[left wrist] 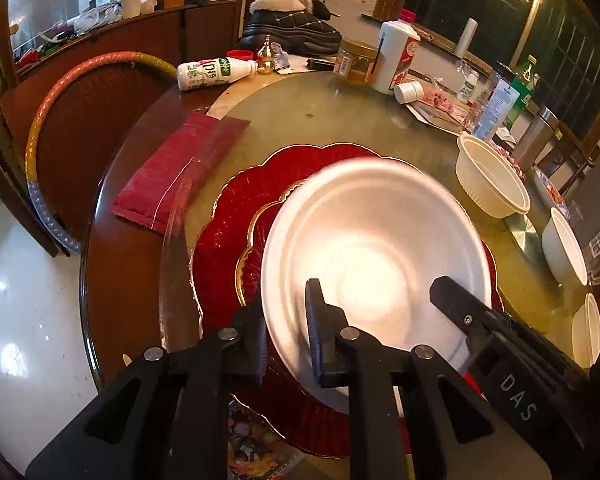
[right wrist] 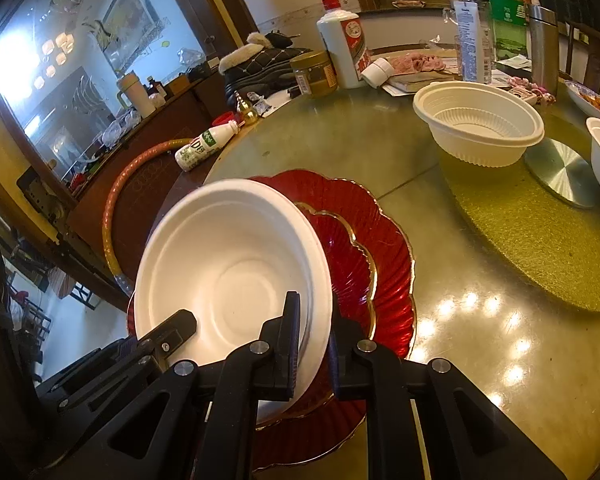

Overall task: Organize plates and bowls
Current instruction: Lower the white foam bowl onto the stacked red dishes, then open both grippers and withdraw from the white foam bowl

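Both grippers pinch the white bowl at lower centre: the left gripper and right gripper clamp its rim. It hangs tilted over two stacked red plates on the desk.

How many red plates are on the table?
2, stacked: a large scalloped red plate on the glass, and a smaller gold-rimmed red plate on top of it, under the white bowl. More could be hidden beneath.
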### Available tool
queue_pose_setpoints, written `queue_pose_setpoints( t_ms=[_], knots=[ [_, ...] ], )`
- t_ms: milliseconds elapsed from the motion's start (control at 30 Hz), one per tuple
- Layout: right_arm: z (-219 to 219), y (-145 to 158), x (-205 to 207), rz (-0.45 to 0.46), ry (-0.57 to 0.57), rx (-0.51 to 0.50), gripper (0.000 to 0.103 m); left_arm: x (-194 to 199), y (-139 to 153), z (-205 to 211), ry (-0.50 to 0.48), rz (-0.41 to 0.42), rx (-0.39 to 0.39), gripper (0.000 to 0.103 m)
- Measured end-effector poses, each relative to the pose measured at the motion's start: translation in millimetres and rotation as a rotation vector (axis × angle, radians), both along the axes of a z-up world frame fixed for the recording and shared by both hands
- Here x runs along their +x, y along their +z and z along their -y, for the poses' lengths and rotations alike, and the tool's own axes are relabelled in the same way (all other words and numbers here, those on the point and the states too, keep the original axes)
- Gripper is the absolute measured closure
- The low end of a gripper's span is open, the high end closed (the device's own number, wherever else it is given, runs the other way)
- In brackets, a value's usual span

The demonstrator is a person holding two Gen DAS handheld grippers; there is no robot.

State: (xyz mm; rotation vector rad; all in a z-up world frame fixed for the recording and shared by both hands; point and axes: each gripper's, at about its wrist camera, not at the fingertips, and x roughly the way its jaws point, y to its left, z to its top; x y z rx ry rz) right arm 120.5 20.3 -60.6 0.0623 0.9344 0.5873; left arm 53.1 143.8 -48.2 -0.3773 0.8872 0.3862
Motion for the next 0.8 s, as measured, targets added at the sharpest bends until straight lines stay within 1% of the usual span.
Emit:
queue_pose_setpoints(
  t_ms=[67,100,133,167,200,233,267,300,333,367,400,433,467,500,533,600,633,700,800],
  knots=[
    [-2,1,-1,0.004,0.007,-0.006,0.084,-1,1,1,-0.001,-0.003,0.007,0.089],
    [-3,1,-1,0.006,0.009,-0.013,0.078,-1,2,1,0.0,-0.007,0.009,0.088],
    [-4,1,-2,0.008,0.011,-0.018,0.071,-1,2,1,0.004,-0.013,0.001,0.086],
    [-4,2,-4,0.013,0.018,-0.013,0.061,-2,3,0,0.007,-0.009,-0.01,0.084],
    [-3,4,-5,0.025,0.015,-0.005,0.058,-4,4,-1,0.01,-0.004,-0.02,0.081],
    [-1,7,-7,0.033,0.009,0.0,0.057,-6,6,-2,0.02,0.002,-0.028,0.074],
    [2,9,-8,0.037,0.002,0.013,0.054,-8,7,-3,0.035,0.0,-0.026,0.071],
    [5,11,-8,0.036,-0.005,0.019,0.05,-10,10,-4,0.035,0.014,-0.035,0.064],
    [9,13,-8,0.034,-0.01,0.031,0.047,-14,14,-4,0.052,0.028,-0.037,0.051],
    [14,16,-8,0.034,-0.017,0.051,0.042,-19,18,-5,0.06,0.058,-0.043,0.049],
    [21,19,-8,0.036,-0.028,0.073,0.037,-23,22,-5,0.073,0.082,-0.042,0.042],
    [27,22,-9,0.039,-0.04,0.096,0.034,-28,28,-4,0.101,0.112,-0.03,0.036],
    [34,26,-11,0.043,-0.05,0.124,0.031,-34,33,-2,0.123,0.146,-0.02,0.033],
    [43,30,-12,0.047,-0.062,0.153,0.029,-37,37,-1,0.135,0.171,-0.014,0.03],
    [48,32,-13,0.047,-0.069,0.167,0.029,-42,44,2,0.148,0.214,-0.008,0.029],
    [62,36,-14,0.037,-0.08,0.205,0.029,-47,52,7,0.153,0.264,-0.004,0.028],
    [69,38,-15,0.033,-0.085,0.221,0.029,-48,57,13,0.149,0.291,-0.001,0.026],
    [85,42,-18,0.034,-0.103,0.248,0.029,-46,62,24,0.116,0.317,-0.003,0.022],
    [108,44,-19,0.027,-0.125,0.272,0.029,-37,61,43,0.046,0.318,0.002,0.022]
  ],
)
